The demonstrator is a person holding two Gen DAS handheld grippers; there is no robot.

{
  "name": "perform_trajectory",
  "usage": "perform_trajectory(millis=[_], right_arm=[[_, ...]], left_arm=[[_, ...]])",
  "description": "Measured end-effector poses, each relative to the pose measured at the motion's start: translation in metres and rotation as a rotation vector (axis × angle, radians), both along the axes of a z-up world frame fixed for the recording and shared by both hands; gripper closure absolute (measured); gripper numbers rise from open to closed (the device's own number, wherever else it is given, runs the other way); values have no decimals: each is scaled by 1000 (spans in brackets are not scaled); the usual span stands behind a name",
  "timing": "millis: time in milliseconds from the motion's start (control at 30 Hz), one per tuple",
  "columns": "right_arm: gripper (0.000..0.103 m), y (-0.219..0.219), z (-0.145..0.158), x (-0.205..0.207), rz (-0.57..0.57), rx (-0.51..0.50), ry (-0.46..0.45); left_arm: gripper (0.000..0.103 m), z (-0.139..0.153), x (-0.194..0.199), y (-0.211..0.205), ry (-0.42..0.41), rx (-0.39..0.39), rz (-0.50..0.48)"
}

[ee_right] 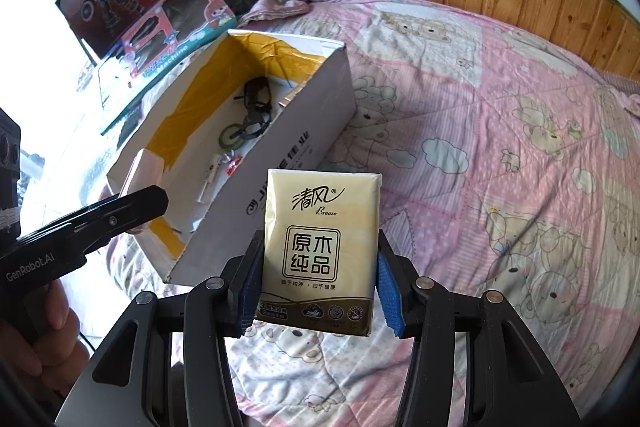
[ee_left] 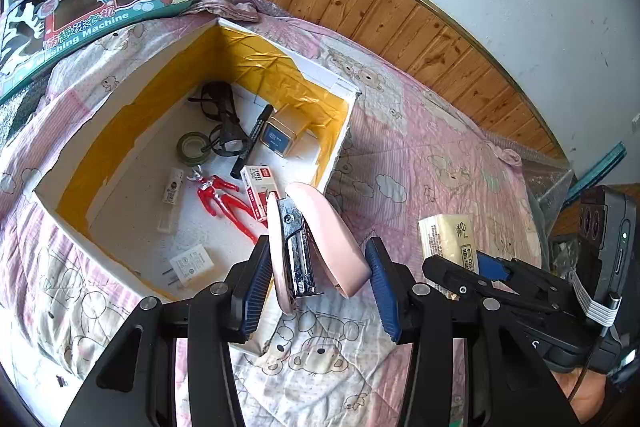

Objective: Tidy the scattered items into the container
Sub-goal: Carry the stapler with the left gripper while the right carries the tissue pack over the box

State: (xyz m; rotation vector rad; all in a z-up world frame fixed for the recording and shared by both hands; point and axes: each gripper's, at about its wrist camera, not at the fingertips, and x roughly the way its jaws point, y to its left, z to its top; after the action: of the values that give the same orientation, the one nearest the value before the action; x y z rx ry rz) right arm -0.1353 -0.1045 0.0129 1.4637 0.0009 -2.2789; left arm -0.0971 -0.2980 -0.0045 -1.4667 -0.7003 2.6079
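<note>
Over the pink quilted bed [ee_right: 480, 131], both claws are loaded at once. Left claw [ee_left: 320, 279] has its blue pads [ee_left: 256, 287] either side of a pink stapler [ee_left: 316, 239], chrome magazine facing the camera. The left pad presses the body; the right pad looks to touch the rounded top, though a sliver of gap is hard to rule out. It's held up off the quilt just beside the near corner of the cardboard box [ee_left: 120, 115], nose pointing toward the opening, a sensible pose for a straight drop over the rim.

Right claw [ee_right: 318, 291] is clamped on a pack of tissues [ee_right: 320, 247], upright, label to the lens, gripped low on its sides so the bulk stands above the pads. It sits outside the box's long wall, near it, waiting its turn by the look of things.

Inside the box: a red figure [ee_left: 224, 199], a black marker [ee_left: 254, 139], a roll of tape [ee_left: 194, 147], glasses [ee_left: 224, 115], a staple carton [ee_left: 258, 191], a small tin [ee_left: 276, 139] and a white charger [ee_left: 190, 265]. So most of the tidying appears done.

My read: stapler goes first, since it's closer to the rim. The free floor near the charger looks like the easy landing, and the soft tissues could follow almost anywhere.
</note>
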Motion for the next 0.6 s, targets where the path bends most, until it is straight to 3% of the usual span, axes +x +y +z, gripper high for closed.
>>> perform_trajectory(millis=[600], right_arm=[[51, -65, 18, 12, 170, -30, 27]], left_arm=[[55, 19, 10, -68, 37, 0, 135]])
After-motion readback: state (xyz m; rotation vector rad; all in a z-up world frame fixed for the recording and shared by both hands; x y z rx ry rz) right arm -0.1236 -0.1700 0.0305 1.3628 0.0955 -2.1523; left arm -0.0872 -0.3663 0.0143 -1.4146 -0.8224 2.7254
